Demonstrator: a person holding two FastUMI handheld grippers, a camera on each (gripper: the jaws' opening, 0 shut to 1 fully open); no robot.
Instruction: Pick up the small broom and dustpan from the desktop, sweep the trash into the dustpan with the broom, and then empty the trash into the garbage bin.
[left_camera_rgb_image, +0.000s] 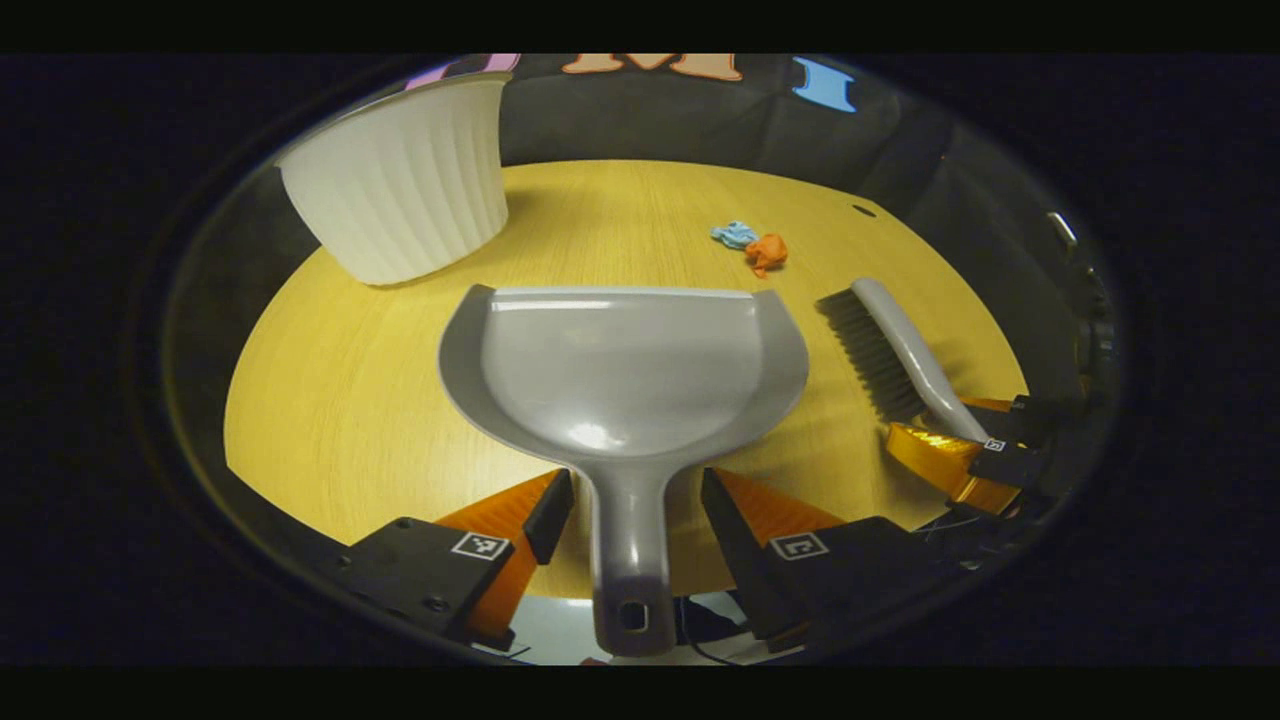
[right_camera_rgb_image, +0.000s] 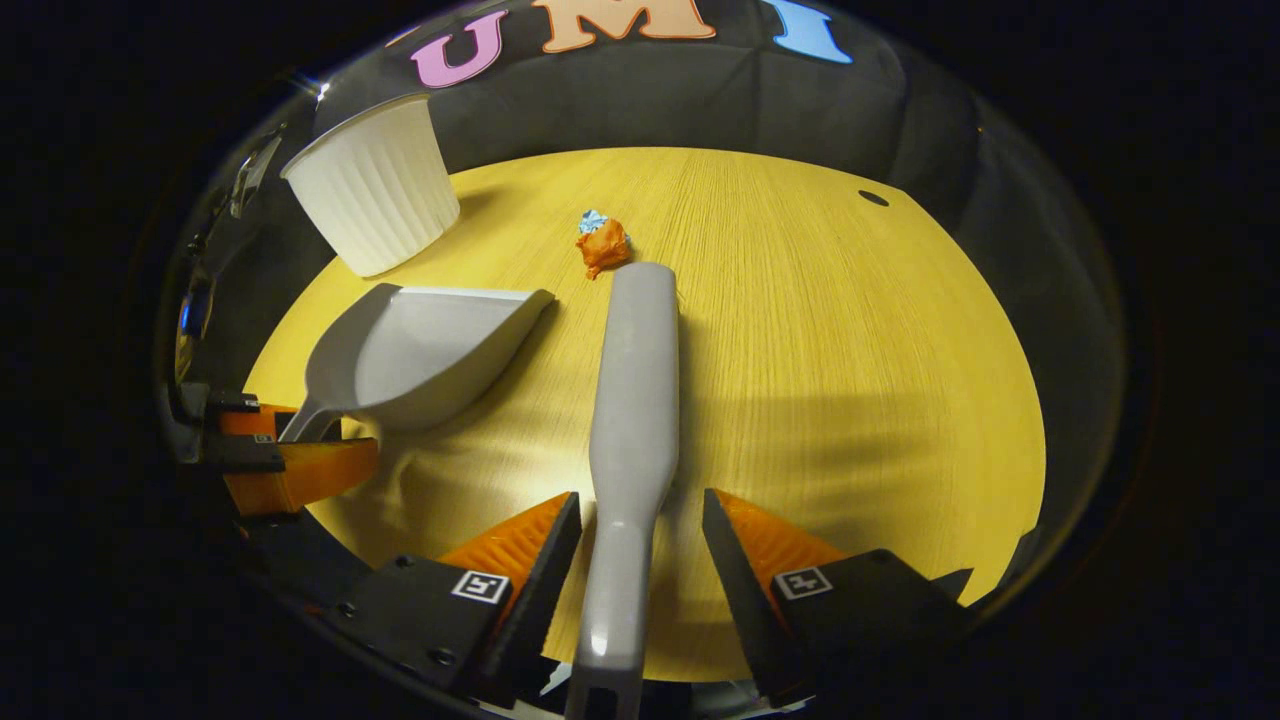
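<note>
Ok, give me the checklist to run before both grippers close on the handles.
1. Dustpan handle between the left gripper fingers: ok, gaps show on both sides.
2. Broom handle between the right gripper fingers: ok, not clamped.
3. Trash on the table ahead of the broom: ok.
4. Garbage bin upright: cannot tell, it looks tilted in both views.
5. Dustpan mouth facing trash: ok.

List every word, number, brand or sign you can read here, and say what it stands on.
Dustpan, broom, bin, trash: no text to be seen.
Left claw: square black-and-white markers, a coded pattern, no letters or numbers.
Right claw: squares of the same kind, no letters either.
</note>
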